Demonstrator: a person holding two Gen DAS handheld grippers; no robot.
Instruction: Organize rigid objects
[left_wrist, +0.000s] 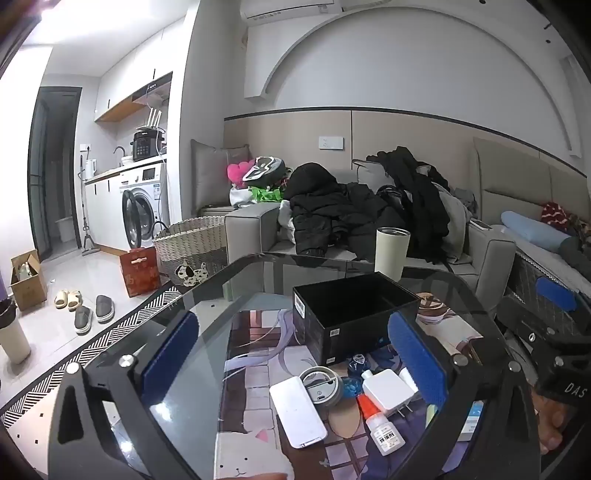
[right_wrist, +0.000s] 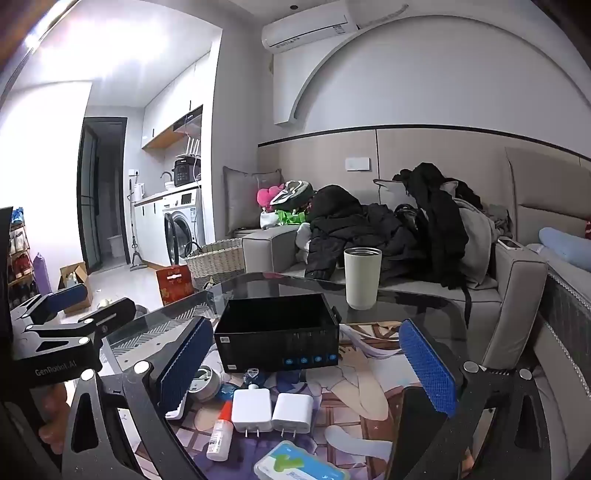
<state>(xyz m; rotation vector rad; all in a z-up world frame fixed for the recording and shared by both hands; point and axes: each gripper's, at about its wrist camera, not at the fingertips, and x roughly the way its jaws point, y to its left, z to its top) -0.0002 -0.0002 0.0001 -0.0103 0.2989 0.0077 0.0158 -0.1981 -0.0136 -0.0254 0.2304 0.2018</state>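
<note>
On the glass table (right_wrist: 406, 299), near edge, small hard things lie loose in a cluster; empty black box (right_wrist: 277, 332) stands just beyond them, open side up.

Left to right in the right wrist view: tape roll (right_wrist: 205, 382), partly hidden behind a claw finger; glue bottle (right_wrist: 219, 434) lying flat; two white chargers (right_wrist: 271, 410) side by side, touching, prongs toward the near edge; wipes pack (right_wrist: 295, 463) nearest. Left wrist view adds a white power bank (left_wrist: 297, 410) left of the tape roll.

Left claw (left_wrist: 295, 363): wide, holding nothing, hovering over the cluster. Right claw (right_wrist: 306, 369): wide, holding nothing, above the chargers.

Judgement: sorting not begun; box likely the destination. Advice: take one charger at a time, gripping across its flat sides, since the touching pair could shift together. The bottle looks likely to roll, so close on its body, not the cap. Lift clear of the box wall before lowering.
</note>
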